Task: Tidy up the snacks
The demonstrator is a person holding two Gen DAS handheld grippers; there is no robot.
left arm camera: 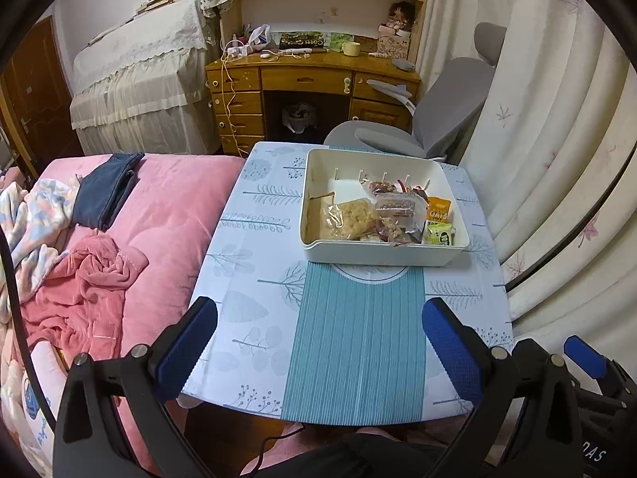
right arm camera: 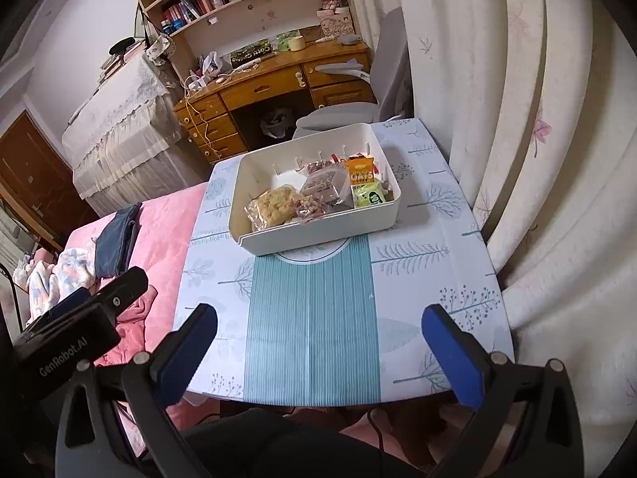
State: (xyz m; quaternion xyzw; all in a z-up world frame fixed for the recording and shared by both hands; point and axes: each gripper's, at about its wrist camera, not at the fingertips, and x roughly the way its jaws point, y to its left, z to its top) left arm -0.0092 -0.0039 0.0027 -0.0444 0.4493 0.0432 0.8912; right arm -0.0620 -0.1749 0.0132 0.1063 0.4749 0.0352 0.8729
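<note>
A white plastic bin (left arm camera: 382,253) (right arm camera: 318,235) stands on the far half of the small table (left arm camera: 254,271) (right arm camera: 418,279). Inside lie several snack packs: a clear bag of pale puffed snack (left arm camera: 350,219) (right arm camera: 274,205), an orange oats pack (left arm camera: 438,209) (right arm camera: 361,173), a green pack (left arm camera: 439,235) (right arm camera: 370,198) and a clear wrapped bar (left arm camera: 398,207) (right arm camera: 324,185). My left gripper (left arm camera: 320,342) hangs open over the table's near edge, nothing between its blue pads. My right gripper (right arm camera: 318,342) is open too, beside it, well short of the bin.
A bed with a pink blanket (left arm camera: 159,219) (right arm camera: 167,231), a crumpled pink garment (left arm camera: 83,290) and folded dark blue clothes (left arm camera: 105,191) lies left of the table. A curtain (left arm camera: 557,159) (right arm camera: 537,159) hangs close on the right. A grey chair (left arm camera: 450,115) and wooden desk (left arm camera: 310,79) stand behind.
</note>
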